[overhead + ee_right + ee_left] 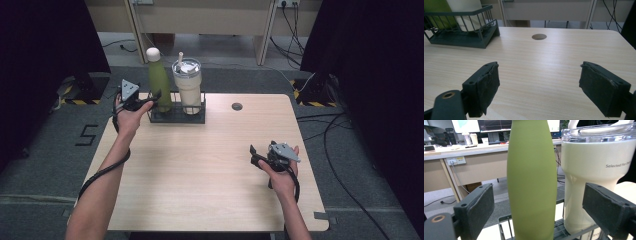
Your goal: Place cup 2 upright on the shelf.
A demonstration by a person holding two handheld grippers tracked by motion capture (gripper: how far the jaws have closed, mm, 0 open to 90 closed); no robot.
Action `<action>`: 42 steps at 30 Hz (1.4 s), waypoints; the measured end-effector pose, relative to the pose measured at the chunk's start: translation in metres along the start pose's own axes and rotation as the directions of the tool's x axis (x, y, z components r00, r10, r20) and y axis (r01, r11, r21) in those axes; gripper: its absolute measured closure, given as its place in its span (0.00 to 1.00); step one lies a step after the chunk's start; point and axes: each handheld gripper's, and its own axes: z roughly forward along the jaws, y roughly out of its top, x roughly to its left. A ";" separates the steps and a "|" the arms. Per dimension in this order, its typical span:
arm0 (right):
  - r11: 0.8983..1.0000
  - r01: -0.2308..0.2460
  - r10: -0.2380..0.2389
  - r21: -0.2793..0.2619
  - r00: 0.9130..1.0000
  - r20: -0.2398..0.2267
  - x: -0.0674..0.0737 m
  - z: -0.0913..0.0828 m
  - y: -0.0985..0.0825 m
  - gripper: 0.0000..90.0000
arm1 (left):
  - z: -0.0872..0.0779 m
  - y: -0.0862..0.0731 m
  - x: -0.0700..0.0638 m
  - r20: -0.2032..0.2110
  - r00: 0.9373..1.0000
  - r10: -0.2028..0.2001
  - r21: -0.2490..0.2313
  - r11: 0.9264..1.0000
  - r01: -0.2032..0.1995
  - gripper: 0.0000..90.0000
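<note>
Right gripper (256,156): nearest to me, held over bare tabletop well away from the wire rack, toward my side and to its right. Its jaws are spread wide and hold nothing.

Table (210,175): pale wood, with a round cable hole (539,36) just to the right of the rack.

Left gripper (150,99): up at the rack's left end, jaws wide apart, nothing gripped yet. In the left gripper view the green bottle stands between my two pads (477,207), with a gap on each side.

Green bottle (531,180): standing upright in the left end of the rack, long axis vertical, white cap on top. It lies straight ahead of my left gripper, so that hand is far nearer to it than the right.

Cream tumbler (189,87): upright in the right end of the rack, just beside the bottle, clear lid and straw.

Wire rack (176,116): dark, low-walled, at the far edge of the table, holding both vessels.

Next move, as I judge it: close the left jaws on the bottle's body and lift straight up, clear of the rack's wall and the tumbler.
</note>
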 end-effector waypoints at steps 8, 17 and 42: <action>1.000 -0.001 0.001 0.001 1.000 -0.004 0.001 0.000 0.000 0.18 | -0.015 -0.002 0.000 0.006 1.000 0.007 0.002 1.000 -0.007 0.11; 1.000 0.001 -0.001 0.003 1.000 -0.004 0.001 0.000 0.000 0.18 | -0.031 -0.004 0.001 0.011 1.000 -0.001 -0.011 1.000 0.002 0.11; 1.000 0.001 -0.001 0.004 1.000 -0.006 0.001 -0.001 0.000 0.18 | -0.082 -0.026 -0.004 0.039 0.999 -0.032 -0.015 0.999 0.033 0.12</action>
